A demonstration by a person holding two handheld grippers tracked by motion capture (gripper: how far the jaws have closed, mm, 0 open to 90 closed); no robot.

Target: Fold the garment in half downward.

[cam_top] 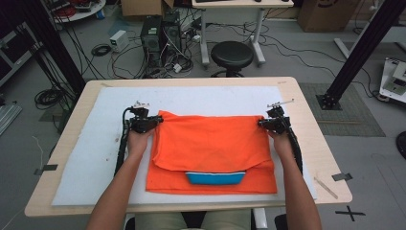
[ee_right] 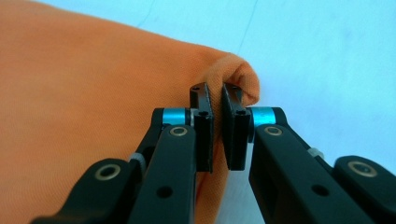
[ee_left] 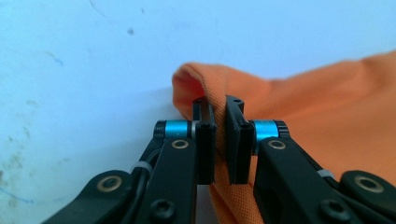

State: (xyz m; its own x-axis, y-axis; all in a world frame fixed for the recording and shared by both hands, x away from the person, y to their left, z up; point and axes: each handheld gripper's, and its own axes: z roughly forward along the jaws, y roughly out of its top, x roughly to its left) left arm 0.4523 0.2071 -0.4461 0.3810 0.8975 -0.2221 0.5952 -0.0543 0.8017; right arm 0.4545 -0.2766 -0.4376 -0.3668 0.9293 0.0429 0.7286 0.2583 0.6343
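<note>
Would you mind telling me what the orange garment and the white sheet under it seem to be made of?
Orange garment: likely a knitted fabric, matte; a fine pique-like weave shows and it folds softly. White sheet: possibly foam or felt padding, matte and smudged; hard to confirm.

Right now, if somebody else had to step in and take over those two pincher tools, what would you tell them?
Left gripper: shut on the orange cloth, at its far left corner.
Right gripper: shut on the far right corner.
The cloth lies on the white mat, its upper layer folded toward the person, short of the near edge. A blue band peeks out beneath that layer.
Done: both corners gripped, one fold partly made.
Left: probably finishing the fold, then letting go.
</note>
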